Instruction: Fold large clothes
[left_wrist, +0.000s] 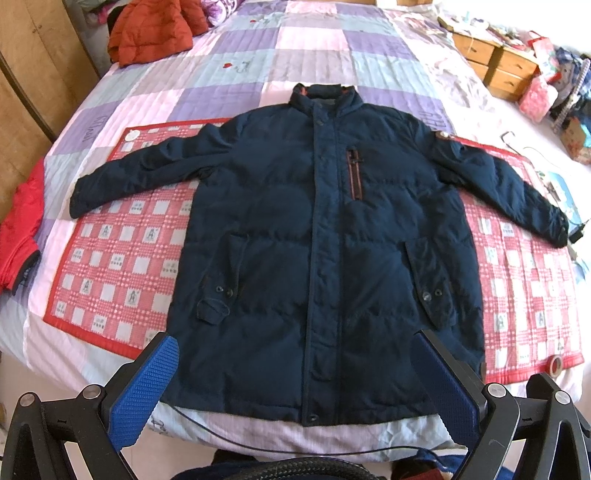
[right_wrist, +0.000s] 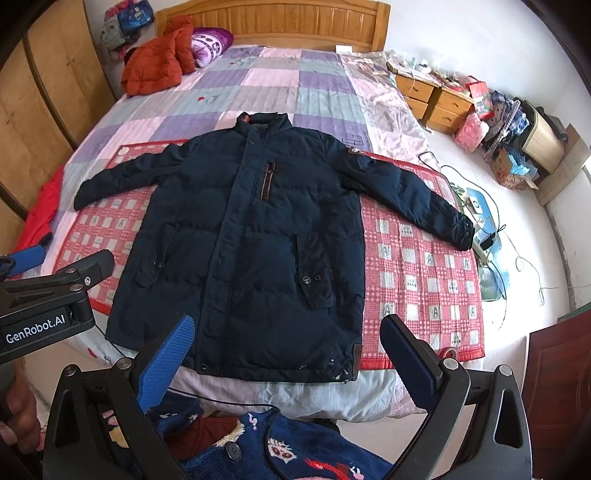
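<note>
Left wrist view: navy jacket (left_wrist: 314, 229) lies flat dead ahead, collar-to-hem axis running away from left gripper (left_wrist: 295, 387); right gripper (right_wrist: 291, 365) likewise, both spread, empty.

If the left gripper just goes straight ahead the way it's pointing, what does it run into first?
Most likely the navy jacket, around its lower front near the hem, lying flat on the bed. The left gripper has its jaws open and nothing shows between them and the jacket, though depth is uncertain.

Navy jacket (right_wrist: 243, 236) lies flat, sleeves spread, on bed (right_wrist: 266, 85).
</note>
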